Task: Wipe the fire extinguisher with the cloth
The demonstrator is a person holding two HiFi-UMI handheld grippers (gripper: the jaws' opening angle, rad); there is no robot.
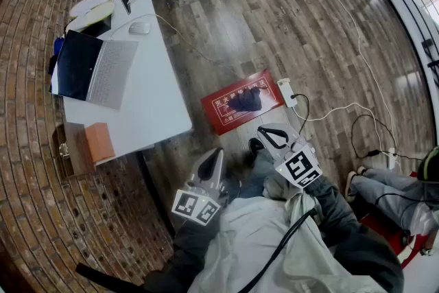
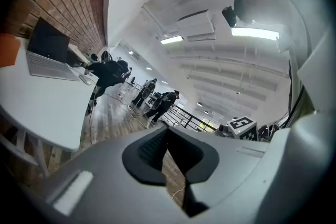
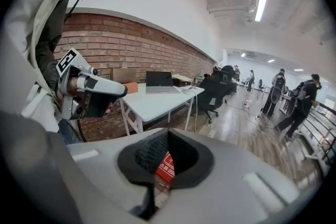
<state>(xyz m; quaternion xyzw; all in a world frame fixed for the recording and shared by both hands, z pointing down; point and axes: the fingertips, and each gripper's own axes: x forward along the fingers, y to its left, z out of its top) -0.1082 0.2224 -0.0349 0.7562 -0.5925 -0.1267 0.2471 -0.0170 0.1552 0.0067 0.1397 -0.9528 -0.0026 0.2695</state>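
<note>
Now two closed hand-held grippers (image 1: 217, 153) (image 1: 264, 129) and one red box (image 1: 221, 110) show.

Bright ceiling strip lights (image 2: 254, 33), heavy fisheye bending edges, near parts blurred.

— What is the person wearing?
— A pale grey-green jacket (image 1: 250, 243) over dark grey sleeves (image 1: 350, 237); a thin black cable (image 1: 278, 252) is running across it.
— And the tools?
— The left gripper (image 1: 217, 151) and right gripper (image 1: 265, 131) are showing grey shells, each wearing a black-and-white marker cube (image 1: 302, 168).
</note>
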